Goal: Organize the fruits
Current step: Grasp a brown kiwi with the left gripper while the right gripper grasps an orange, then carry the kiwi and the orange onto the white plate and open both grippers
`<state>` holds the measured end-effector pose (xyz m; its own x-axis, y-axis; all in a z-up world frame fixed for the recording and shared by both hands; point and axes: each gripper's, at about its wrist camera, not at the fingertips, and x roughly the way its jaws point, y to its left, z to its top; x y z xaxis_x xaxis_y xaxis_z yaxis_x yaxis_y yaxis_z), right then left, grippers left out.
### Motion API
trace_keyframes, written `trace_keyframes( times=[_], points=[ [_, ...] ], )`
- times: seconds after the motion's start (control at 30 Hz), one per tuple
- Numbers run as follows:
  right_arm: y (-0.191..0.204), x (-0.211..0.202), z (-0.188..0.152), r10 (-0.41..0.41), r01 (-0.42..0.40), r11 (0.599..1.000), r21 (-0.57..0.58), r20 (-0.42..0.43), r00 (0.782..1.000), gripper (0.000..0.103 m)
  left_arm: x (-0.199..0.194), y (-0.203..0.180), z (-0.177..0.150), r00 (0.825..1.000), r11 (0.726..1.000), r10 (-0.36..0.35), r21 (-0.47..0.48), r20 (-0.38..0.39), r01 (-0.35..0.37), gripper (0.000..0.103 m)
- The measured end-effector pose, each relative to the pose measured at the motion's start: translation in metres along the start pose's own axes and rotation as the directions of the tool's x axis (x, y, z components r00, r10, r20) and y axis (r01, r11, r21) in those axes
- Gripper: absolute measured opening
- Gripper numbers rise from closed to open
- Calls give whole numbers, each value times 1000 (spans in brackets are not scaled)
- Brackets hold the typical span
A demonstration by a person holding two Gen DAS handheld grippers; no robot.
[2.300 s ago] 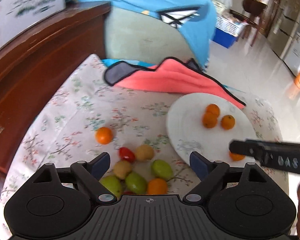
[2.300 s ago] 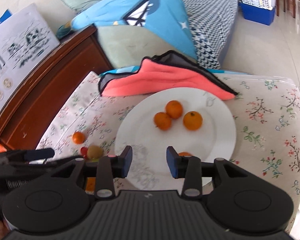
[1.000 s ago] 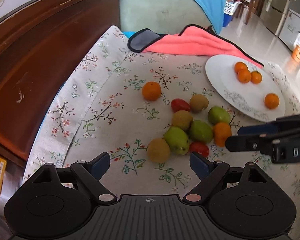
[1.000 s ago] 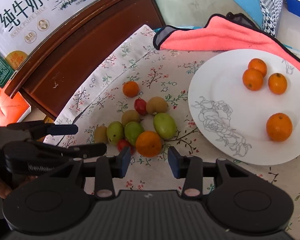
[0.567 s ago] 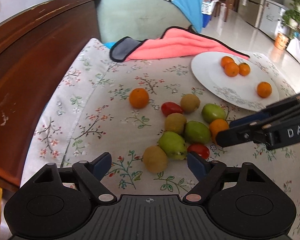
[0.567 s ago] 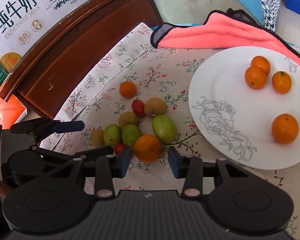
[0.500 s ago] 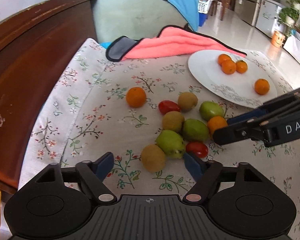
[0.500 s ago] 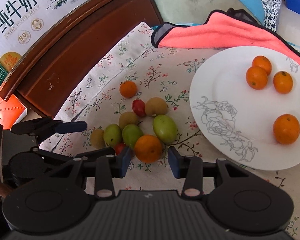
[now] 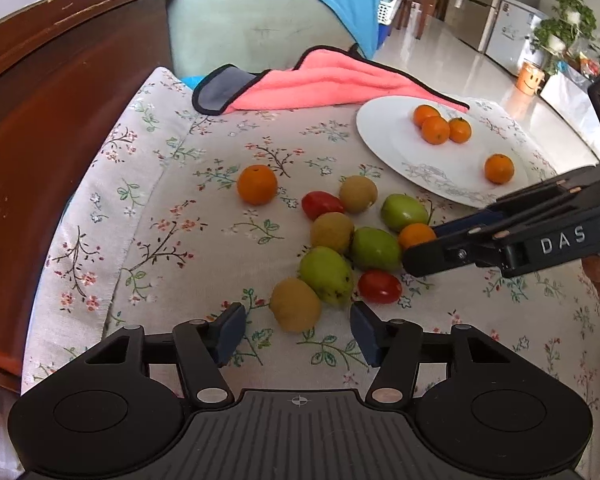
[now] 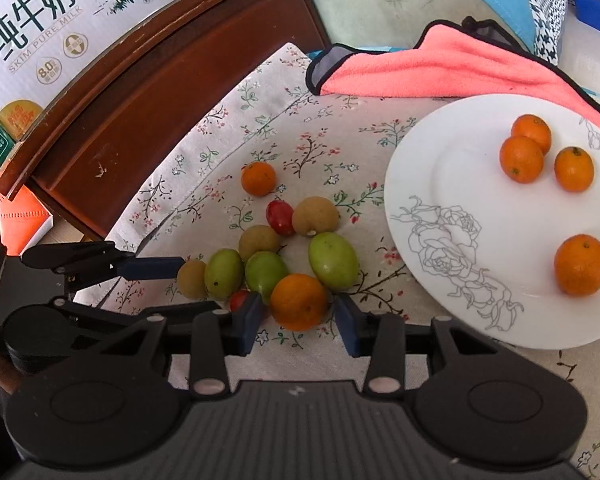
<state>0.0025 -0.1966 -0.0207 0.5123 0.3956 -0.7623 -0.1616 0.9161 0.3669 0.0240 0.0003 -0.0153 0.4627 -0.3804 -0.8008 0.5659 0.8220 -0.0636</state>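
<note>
A heap of small fruit lies on the flowered cloth: green, brown and red ones. My left gripper [image 9: 296, 332] reaches from the near edge. Its jaws are closing around a brown fruit [image 9: 295, 304], and a gap shows on both sides. In the right wrist view the left gripper [image 10: 198, 284] comes in from the left. My right gripper [image 10: 298, 318] straddles an orange [image 10: 299, 301] at the heap's near side, its pads just clear of the peel. It appears in the left wrist view too, right gripper [image 9: 422, 246] beside that orange [image 9: 414, 236]. The white plate [image 10: 404, 184] holds several oranges.
One orange [image 9: 257, 184] lies alone on the cloth, left of the heap. A pink towel [image 9: 332, 88] lies at the cloth's far edge behind the plate [image 9: 380, 148]. A dark wooden cabinet [image 9: 60, 100] runs along the left, with a milk carton [image 10: 60, 12] on it.
The left jaws have narrowed around the brown fruit, and the left view has rolled slightly. The right gripper has edged forward, so the orange now sits between its fingers.
</note>
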Motion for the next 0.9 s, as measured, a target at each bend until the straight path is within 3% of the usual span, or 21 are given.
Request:
trace_keyframes(
  times=[0.17, 0.3, 0.5, 0.9],
  points=[
    [1, 1, 0, -6, 7, 1000, -12, 3, 1000, 40, 3, -1, 1, 1000, 1000, 12, 7, 8, -12, 54],
    [1, 2, -1, -8, 8, 1000, -18, 4, 1000, 32, 3, 1, 3, 1000, 1000, 5, -1, 20, -5, 39],
    [3, 2, -1, -6, 6, 1000, -20, 10, 1000, 31, 0, 3, 5, 1000, 999, 7, -31, 16, -7, 24],
    [7, -12, 5, 25, -24, 999, -25, 44, 999, 31, -23, -7, 17, 998, 999, 21, -47, 59, -19, 24]
  ],
)
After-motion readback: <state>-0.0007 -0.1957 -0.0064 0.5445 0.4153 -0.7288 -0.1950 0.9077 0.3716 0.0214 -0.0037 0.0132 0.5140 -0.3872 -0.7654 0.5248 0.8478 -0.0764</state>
